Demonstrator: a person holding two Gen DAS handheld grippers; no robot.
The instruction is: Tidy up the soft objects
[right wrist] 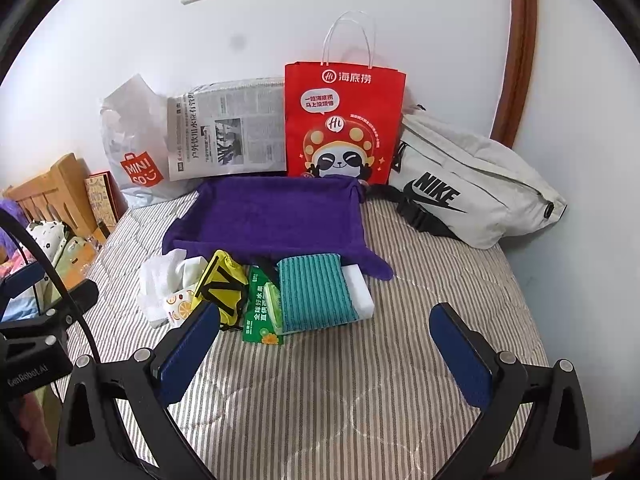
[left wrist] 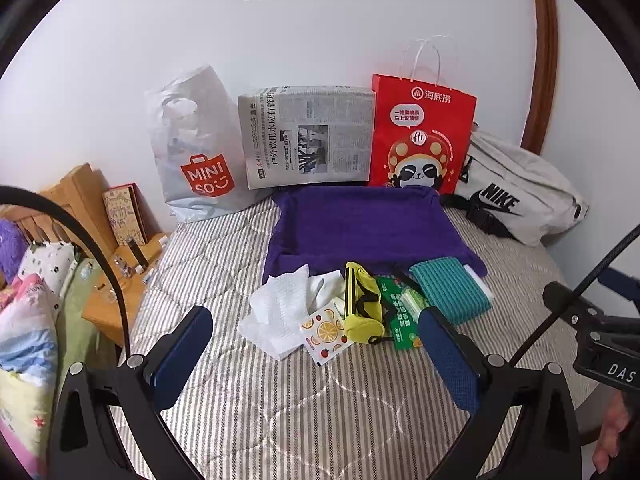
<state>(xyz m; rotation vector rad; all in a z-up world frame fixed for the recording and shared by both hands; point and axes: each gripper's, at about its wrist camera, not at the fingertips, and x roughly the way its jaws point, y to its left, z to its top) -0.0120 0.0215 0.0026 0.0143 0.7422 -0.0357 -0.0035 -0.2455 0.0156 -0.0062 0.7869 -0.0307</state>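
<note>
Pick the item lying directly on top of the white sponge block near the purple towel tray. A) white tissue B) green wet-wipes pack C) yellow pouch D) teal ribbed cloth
D: the teal ribbed cloth covers most of the white sponge block, whose white edge shows along the cloth's right side.

Both of my wrist feeds are bright and evenly lit, soft diffuse light, weak shadows only. Strong fisheye bending with black vignette corners; centre sharp, no motion blur or glare.
</note>
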